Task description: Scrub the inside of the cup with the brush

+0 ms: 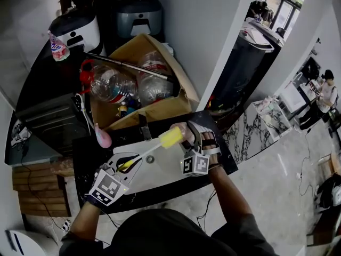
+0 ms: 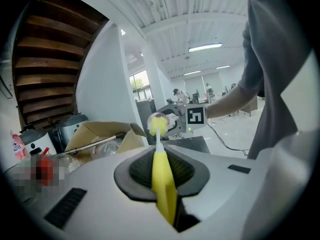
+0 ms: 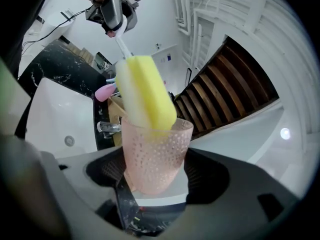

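My right gripper (image 1: 190,139) is shut on a translucent pink dotted cup (image 3: 155,157), held over the sink with its mouth toward the left gripper. My left gripper (image 1: 127,165) is shut on the yellow handle (image 2: 163,183) of the brush. The thin white shaft runs up to a yellow sponge head (image 3: 145,96). The lower end of the sponge sits just inside the cup's rim, and most of it sticks out. In the left gripper view the sponge head (image 2: 157,124) hides the cup, with the right gripper's marker cube (image 2: 196,116) beside it.
A white sink (image 1: 160,172) with a drain (image 1: 150,159) and a faucet (image 1: 144,126) lies below both grippers in a black counter (image 1: 85,153). Behind it are a cardboard box (image 1: 160,108) of plastic bottles and a pink object (image 1: 103,138) at the sink's left edge.
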{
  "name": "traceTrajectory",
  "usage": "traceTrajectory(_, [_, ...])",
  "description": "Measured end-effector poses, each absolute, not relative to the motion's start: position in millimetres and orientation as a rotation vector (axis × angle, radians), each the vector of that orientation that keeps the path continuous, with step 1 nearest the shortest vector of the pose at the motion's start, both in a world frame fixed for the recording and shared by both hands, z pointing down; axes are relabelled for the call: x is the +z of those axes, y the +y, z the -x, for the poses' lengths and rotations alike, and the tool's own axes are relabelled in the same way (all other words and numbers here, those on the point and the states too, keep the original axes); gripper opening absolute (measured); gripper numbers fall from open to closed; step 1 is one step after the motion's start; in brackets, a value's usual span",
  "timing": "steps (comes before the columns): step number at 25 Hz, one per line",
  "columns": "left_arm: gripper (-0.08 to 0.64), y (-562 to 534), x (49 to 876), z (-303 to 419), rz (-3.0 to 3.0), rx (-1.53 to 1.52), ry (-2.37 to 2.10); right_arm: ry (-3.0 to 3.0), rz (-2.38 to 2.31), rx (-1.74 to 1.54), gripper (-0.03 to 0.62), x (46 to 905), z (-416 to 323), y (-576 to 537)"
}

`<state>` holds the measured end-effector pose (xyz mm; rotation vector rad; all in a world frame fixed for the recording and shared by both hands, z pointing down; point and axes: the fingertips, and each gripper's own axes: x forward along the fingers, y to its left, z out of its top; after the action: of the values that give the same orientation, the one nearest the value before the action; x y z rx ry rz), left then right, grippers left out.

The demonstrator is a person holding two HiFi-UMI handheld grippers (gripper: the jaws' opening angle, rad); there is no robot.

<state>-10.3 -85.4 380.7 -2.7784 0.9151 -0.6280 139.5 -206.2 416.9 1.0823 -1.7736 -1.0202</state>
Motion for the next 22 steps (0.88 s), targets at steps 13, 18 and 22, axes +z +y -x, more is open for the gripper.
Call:
traceTrajectory(13, [0.037,-95.4,393.3,-10.0,2.772,-0.746,0.813,-1.743,-0.95,-1.154,0.356,412.4,-116.9,-180.4])
traceTrajectory(18, [0.037,-94.0,396.4,-14.2,2.751,-0.792,0.777,-1.74,-0.909,-1.157,0.356,420.1,-114.3,-176.0])
traceTrajectory(22, [0.037,-97.3,389.4,-12.0,2.676,-0.836,0.758,-1.717,-0.877,-1.157,0.356,427.7,-115.0,-175.4])
